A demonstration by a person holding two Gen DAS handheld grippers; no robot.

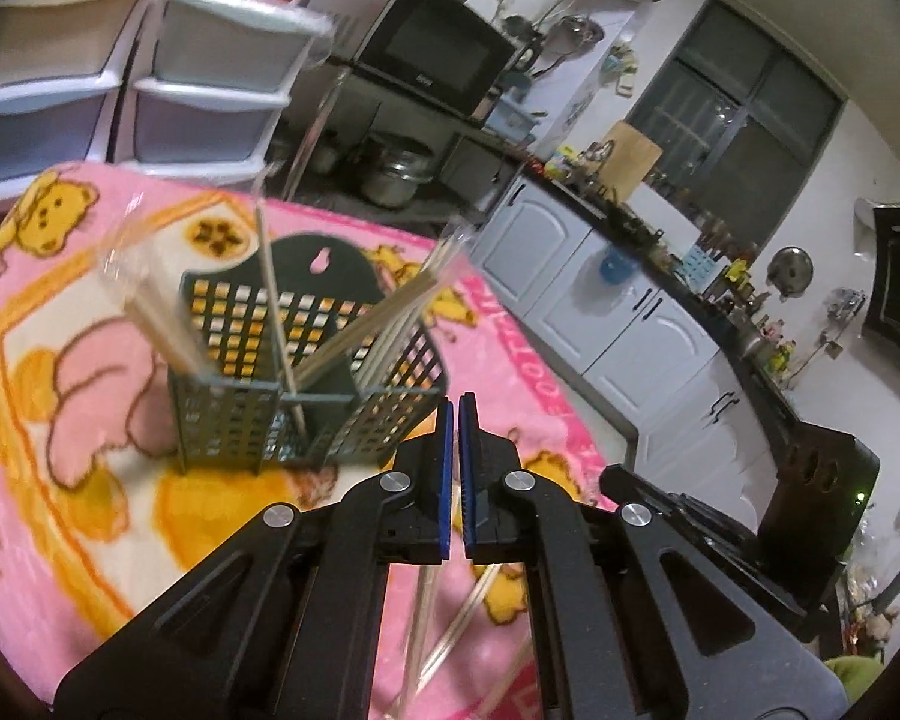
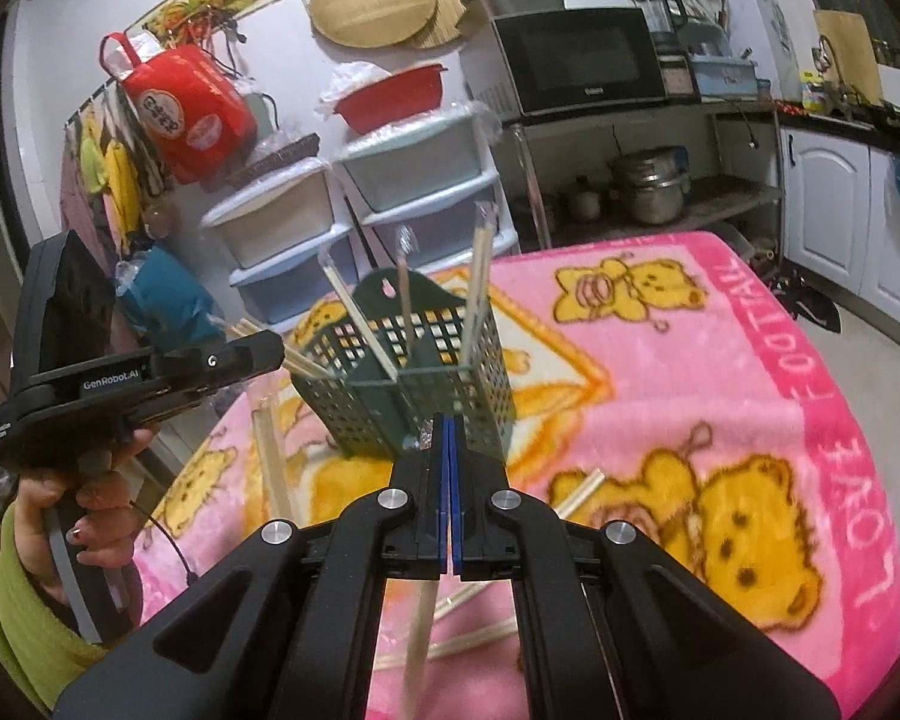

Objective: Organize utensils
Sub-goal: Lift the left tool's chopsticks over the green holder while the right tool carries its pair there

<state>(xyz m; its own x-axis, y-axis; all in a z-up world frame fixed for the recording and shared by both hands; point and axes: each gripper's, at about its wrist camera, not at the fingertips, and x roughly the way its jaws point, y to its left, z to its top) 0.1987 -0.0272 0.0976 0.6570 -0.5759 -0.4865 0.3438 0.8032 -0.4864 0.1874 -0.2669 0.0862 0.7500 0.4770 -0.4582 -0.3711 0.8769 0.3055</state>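
On pink blanket: green utensil basket; kitchen behind.

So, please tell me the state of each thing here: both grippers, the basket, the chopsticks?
left gripper: shut on a wrapped chopstick pair.
right gripper: shut on a wrapped chopstick pair.
green basket: upright on the pink blanket.
chopsticks in basket: standing, leaning.
loose chopsticks: lying flat on the blanket.
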